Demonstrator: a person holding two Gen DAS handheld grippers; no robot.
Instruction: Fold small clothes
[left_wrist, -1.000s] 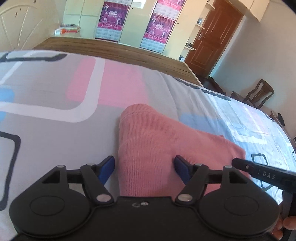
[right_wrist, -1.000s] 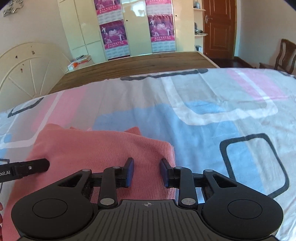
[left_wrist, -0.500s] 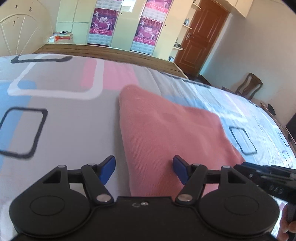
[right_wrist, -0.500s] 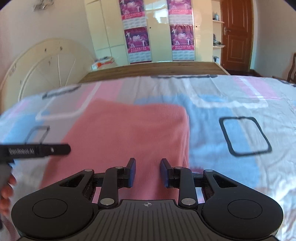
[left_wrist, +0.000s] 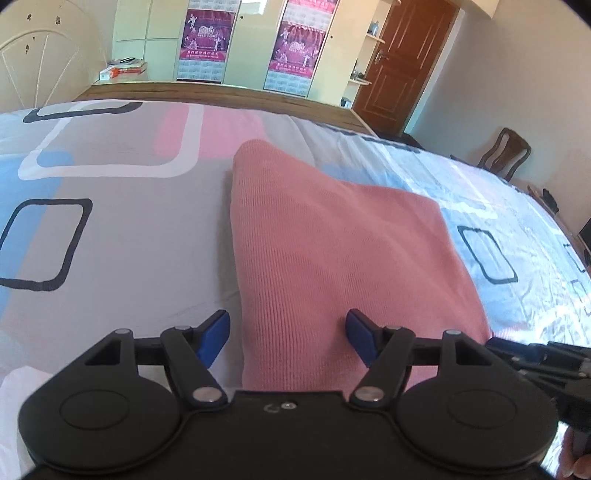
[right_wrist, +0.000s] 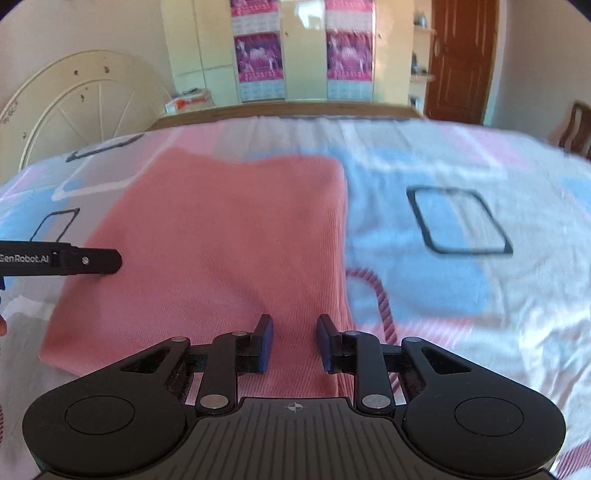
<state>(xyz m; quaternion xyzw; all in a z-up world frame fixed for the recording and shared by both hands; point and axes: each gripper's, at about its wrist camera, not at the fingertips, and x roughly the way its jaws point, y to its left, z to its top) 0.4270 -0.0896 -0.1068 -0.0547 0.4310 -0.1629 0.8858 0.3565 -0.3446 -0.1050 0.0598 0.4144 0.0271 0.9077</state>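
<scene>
A pink knit garment (left_wrist: 325, 251) lies folded flat as a rough rectangle on the patterned bed sheet (left_wrist: 122, 229). My left gripper (left_wrist: 286, 325) stands open over its near left corner, with the cloth's left edge running between the wide-set fingers. In the right wrist view the same garment (right_wrist: 221, 240) fills the middle. My right gripper (right_wrist: 294, 321) hovers over its near right part with its jaws closing; cloth shows in the narrow gap, but the pads do not press on it. The left gripper's finger (right_wrist: 88, 260) reaches in from the left edge.
A purple cord (right_wrist: 376, 291) pokes out from under the garment's right edge. A wooden footboard (left_wrist: 229, 96) ends the bed at the far side. Beyond it stand a wardrobe with posters (left_wrist: 291, 44), a brown door (left_wrist: 406, 66) and a chair (left_wrist: 506, 155).
Both grippers drew back toward the near side of the bed. The garment, bunched close to the fingers before, now lies spread flat. The right jaws narrowed a little.
</scene>
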